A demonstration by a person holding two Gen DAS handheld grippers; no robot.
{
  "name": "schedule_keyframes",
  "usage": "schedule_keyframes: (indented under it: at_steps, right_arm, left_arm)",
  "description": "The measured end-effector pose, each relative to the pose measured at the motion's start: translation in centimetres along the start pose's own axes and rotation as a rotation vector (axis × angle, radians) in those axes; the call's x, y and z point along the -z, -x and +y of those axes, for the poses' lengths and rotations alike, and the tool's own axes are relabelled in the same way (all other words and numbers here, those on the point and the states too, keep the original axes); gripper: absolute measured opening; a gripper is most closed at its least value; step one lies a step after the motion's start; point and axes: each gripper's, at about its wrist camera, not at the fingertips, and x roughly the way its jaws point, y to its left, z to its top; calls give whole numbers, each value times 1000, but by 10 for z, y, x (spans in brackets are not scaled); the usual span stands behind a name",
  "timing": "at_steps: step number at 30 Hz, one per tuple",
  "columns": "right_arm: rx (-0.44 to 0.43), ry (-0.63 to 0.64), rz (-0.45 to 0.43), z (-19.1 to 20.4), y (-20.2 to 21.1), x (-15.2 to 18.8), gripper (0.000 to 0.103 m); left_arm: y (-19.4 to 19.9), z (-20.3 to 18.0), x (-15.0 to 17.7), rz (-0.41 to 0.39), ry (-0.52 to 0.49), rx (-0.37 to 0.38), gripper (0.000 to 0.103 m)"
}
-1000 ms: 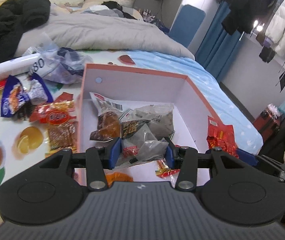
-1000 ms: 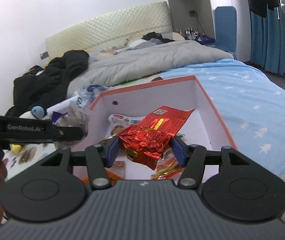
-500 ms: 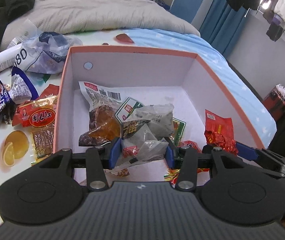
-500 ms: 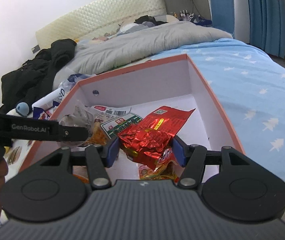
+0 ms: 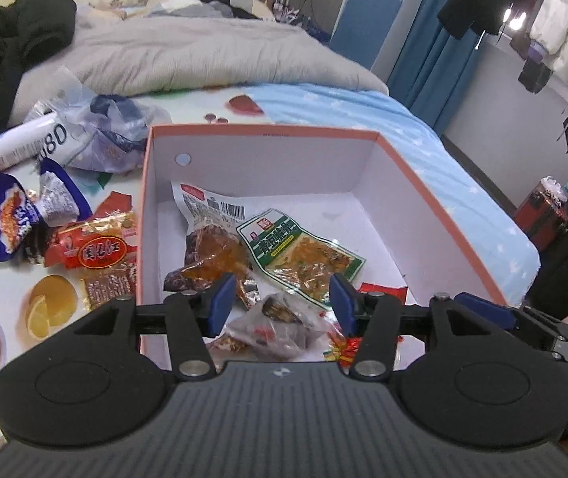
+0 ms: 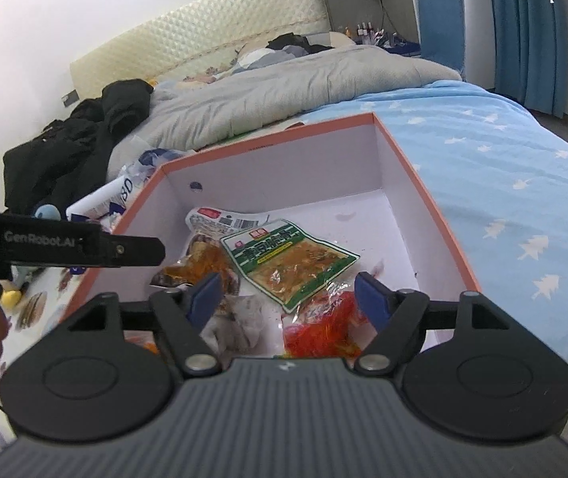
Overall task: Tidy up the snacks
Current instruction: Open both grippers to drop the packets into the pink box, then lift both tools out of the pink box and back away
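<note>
Both held over the near end of the orange-rimmed white box [image 5: 435, 203]: left gripper [image 5: 280, 298] spread wide with nothing between its fingers, right gripper [image 6: 287, 294] likewise parted and empty. Inside the box, a green-labelled packet [image 5: 303, 255] overlapping a brown clear pack [image 5: 212, 247], a grey wrapper [image 5: 276, 326] below, a red foil packet [image 6: 323, 326] alongside. More snacks, among them a red snack pack [image 5: 96, 247], left of the box on the printed cloth [image 5: 12, 302].

Red pack [image 6: 323, 328] blurred, part hidden by right tool body; box [image 5: 459, 215] near wall hidden too.
</note>
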Motion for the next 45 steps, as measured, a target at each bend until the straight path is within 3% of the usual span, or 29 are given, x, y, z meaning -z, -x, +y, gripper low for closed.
schedule_keyframes:
  at_steps: [20, 45]
  right_arm:
    - [-54, 32, -66, 66, 87, 36, 75]
    - [-195, 141, -33, 156, 106, 85, 75]
  left_arm:
    - [136, 31, 65, -134, 26, 2, 58]
    - [209, 113, 129, -171, 130, -81, 58]
